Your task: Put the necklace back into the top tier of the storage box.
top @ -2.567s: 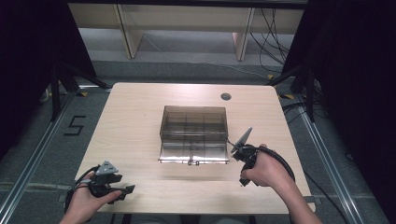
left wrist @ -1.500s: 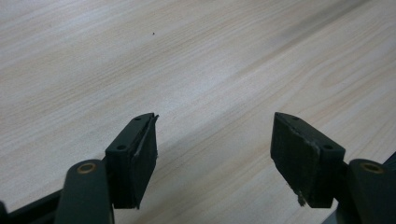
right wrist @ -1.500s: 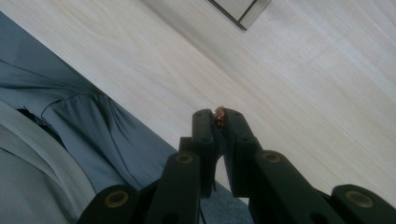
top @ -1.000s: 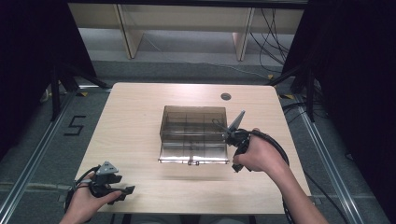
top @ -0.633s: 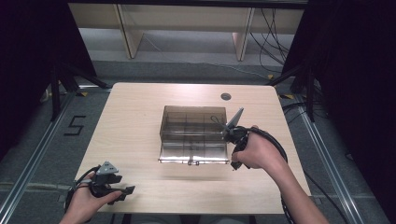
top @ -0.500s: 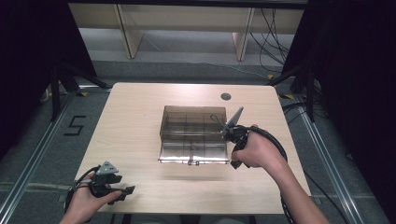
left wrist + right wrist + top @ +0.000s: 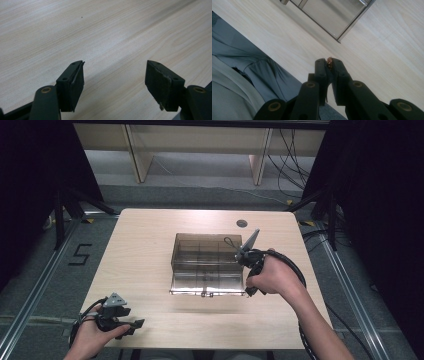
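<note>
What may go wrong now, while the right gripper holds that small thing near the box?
1. The reddish bit is pinched only at the tips of the right gripper, so it may slip out.
2. The gripper is beside the clear box, over the table; a drop here probably misses the compartments.

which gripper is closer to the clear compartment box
The right. The right gripper hangs at the clear compartment box's right edge, shut on a small reddish-gold item. The left gripper, open, rests well short of it at the table's near-left corner.
</note>
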The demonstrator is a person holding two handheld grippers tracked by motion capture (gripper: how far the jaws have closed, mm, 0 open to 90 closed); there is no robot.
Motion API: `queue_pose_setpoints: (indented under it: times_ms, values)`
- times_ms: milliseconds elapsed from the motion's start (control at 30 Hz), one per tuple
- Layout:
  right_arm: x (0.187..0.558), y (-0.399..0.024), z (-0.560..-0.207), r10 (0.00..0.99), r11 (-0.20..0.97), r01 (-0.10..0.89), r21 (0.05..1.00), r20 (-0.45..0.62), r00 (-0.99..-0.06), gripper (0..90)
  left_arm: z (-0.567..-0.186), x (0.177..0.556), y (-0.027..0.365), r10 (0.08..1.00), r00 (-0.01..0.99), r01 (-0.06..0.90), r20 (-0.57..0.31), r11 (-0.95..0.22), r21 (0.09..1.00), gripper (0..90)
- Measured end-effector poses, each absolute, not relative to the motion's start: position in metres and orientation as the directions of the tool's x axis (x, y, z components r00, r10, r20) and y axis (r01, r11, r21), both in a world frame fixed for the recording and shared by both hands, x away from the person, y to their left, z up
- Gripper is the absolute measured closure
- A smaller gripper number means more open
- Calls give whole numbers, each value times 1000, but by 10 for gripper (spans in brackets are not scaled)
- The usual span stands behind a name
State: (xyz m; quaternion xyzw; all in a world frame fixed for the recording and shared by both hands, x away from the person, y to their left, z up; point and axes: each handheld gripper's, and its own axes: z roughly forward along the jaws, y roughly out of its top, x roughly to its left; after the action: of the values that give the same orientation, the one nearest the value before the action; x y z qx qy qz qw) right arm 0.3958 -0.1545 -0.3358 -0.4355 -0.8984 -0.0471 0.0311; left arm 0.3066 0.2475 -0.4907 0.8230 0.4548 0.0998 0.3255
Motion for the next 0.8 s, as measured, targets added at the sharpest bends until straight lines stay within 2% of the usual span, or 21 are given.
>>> queue_pose_setpoints:
  times_ms: [133,167,267,800]
  values:
    - [398,-154,-334,778,618,784,63,93,-621,843,-490,307,248,804,582,673,-123,-392,628,314]
    - [401,-155,-335,755,645,760,75,91,-650,843,-491,307,248,808,574,683,-135,-381,623,314]
    - [400,-153,-333,783,612,789,60,96,-615,843,-491,308,248,807,579,673,-118,-391,627,314]
    - [409,-148,-329,780,614,786,72,95,-619,843,-491,308,249,803,585,668,-111,-400,628,314]
